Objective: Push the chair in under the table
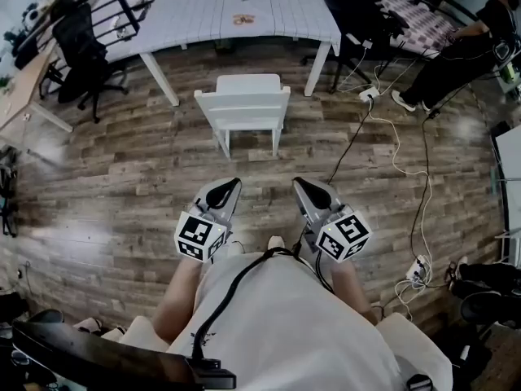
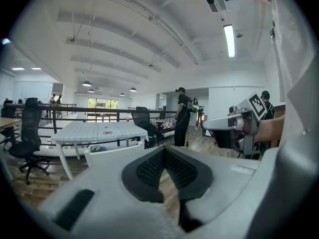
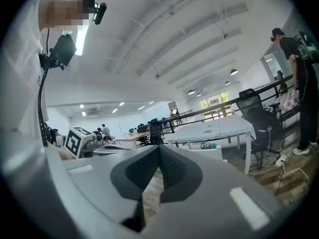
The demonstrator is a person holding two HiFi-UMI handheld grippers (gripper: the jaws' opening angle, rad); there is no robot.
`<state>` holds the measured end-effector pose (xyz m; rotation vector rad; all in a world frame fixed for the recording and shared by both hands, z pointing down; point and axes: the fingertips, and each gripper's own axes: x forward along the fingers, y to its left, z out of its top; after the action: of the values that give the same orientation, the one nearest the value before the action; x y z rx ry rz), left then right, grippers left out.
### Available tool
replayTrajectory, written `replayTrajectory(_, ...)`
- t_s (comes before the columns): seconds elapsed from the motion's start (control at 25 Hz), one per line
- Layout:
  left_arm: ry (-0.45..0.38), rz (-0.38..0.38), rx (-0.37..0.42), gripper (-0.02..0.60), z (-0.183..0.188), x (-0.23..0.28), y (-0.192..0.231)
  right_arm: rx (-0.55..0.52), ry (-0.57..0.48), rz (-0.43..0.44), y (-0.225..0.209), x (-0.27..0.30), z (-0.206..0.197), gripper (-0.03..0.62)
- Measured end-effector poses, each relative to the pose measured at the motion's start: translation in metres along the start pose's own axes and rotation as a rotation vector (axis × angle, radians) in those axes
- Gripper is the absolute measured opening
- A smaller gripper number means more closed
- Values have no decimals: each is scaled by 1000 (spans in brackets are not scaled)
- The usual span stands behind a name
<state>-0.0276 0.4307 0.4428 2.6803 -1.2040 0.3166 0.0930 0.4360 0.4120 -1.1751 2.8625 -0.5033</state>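
Both grippers are held just ahead of your body, side by side and apart, above the wood floor [image 1: 122, 177].

1. The left gripper [image 1: 230, 185] sits at 11 o'clock from your torso. Its jaws are closed tip to tip, with nothing between them.
2. The right gripper [image 1: 299, 182] sits at 1 o'clock. Its jaws are likewise fully closed and empty.
3. Neither gripper touches anything.

At 12 o'clock, ahead of both grippers and well apart from them, stands the white chair [image 1: 244, 108]. It is upright on the floor, with its backrest toward you and its seat toward the table. The seat is not under the tabletop, and the chair stands short of the table's near edge.

Farther out at 12 o'clock is the white table [image 1: 195, 10]. Its long near edge runs across your view, and the chair lines up between the two near legs. A small flat item [image 1: 242, 19] lies on the top.

At 2 o'clock a white cable [image 1: 396, 157] trails over the floor toward a power strip [image 1: 418, 270] at 3 o'clock.

At 10 o'clock a black office chair [image 1: 81, 47] stands near the table's left end. A second black office chair [image 1: 354, 6] stands at 1 o'clock, at the table's right end. Beyond the cable, at 2 o'clock, a person [image 1: 456, 51] in dark clothing is seated.
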Motion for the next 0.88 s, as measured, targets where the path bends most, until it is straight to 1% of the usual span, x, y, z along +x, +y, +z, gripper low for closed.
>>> replayTrajectory(0.16, 4, -9, -14, 8, -1, 1, -6, 14, 8, 55, 4, -2, 0, 6)
replayTrajectory(0.32, 2, -3, -24, 8, -1, 6, -12, 89, 0, 109, 3, -4, 2, 6)
replayTrajectory(0.4, 2, 2, -24, 8, -1, 9, -17, 106, -1, 120, 0, -7, 2, 5)
replayTrajectory(0.68, 6, 46, -25, 8, -3, 23, -31, 61, 24, 122, -23, -28, -4, 5)
replayTrajectory(0.88, 17, 82, -25, 8, -5, 31, -39, 68, 48, 144, -36, -38, -9, 5)
